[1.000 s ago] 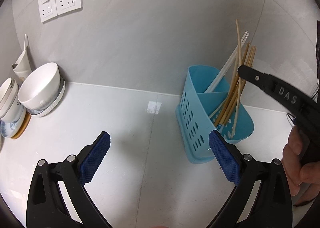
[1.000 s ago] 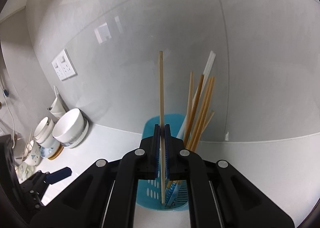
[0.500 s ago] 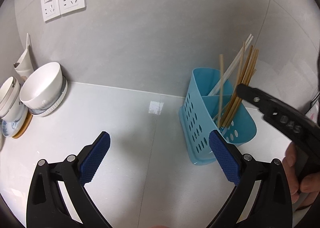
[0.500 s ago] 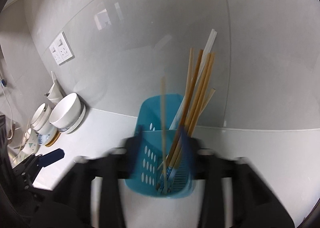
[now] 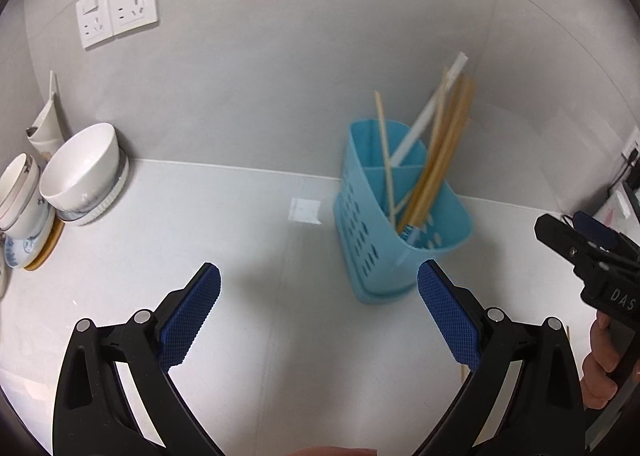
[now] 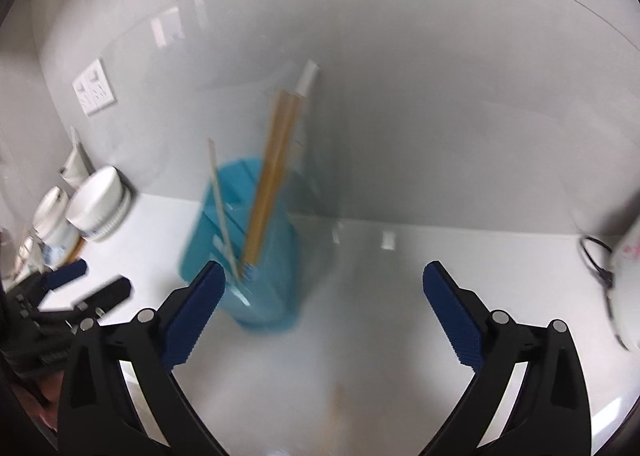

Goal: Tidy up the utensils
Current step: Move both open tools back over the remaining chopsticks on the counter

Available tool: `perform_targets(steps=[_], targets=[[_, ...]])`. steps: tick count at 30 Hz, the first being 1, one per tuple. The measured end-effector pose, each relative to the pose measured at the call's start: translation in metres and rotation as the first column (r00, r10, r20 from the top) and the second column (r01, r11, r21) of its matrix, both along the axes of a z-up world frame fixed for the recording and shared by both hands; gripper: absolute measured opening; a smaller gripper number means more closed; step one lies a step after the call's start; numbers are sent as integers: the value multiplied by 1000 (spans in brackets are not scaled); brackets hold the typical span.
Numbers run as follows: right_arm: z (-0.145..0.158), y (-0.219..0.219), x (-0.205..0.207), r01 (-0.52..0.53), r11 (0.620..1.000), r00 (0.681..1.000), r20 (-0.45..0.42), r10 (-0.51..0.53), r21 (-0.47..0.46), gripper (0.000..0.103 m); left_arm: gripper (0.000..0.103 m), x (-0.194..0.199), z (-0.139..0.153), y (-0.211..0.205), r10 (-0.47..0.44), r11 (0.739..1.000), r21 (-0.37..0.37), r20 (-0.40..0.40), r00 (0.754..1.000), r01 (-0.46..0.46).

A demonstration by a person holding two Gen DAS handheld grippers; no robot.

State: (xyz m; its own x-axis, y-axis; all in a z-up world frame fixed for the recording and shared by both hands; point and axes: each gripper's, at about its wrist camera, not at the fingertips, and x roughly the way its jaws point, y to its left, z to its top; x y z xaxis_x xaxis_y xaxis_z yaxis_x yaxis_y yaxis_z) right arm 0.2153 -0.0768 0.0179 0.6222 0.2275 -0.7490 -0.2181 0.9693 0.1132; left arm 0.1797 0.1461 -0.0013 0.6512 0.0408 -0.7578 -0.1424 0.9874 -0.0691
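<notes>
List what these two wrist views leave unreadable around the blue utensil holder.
- Blue holder: smeared by motion blur in the right wrist view; its holes and divider are unreadable.
- Chopsticks: lower ends hidden inside the holder in the left wrist view.
- Right gripper: cut off by the frame edge in the left wrist view.

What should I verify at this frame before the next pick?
1. Right tool open, holding nothing: ok.
2. Left tool open, holding nothing: ok.
3. Pale chopstick standing inside blue caddy: ok.
4. Caddy upright on counter: ok.
5. Bowls apart from both tools: ok.
6. Further utensils waiting on counter: cannot tell; right view is blurred.
</notes>
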Motion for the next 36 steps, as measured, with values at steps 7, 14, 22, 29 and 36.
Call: perform_targets(steps=[7, 14, 22, 29, 36], targets=[[-15, -61, -35, 100, 994, 993, -58, -102, -39, 95, 97, -15, -8, -43, -80, 997, -16, -45, 996, 80], [-37, -121, -74, 171, 981, 976, -124, -181, -89, 95, 97, -26, -31, -80, -141, 989, -51, -136, 981, 135], [-62, -153, -105, 196, 970, 953, -206, -223, -141, 95, 97, -38, -63, -109, -176, 984, -63, -230, 957, 165], [-85, -174, -120, 203, 962, 916, -312, -253, -183, 90, 97, -51, -90, -128, -189, 982, -76, -303, 934, 174], [-108, -181, -132, 199, 958, 871, -412, -269, -205, 85, 97, -56, -115, -145, -187, 982, -73, -374, 909, 172]])
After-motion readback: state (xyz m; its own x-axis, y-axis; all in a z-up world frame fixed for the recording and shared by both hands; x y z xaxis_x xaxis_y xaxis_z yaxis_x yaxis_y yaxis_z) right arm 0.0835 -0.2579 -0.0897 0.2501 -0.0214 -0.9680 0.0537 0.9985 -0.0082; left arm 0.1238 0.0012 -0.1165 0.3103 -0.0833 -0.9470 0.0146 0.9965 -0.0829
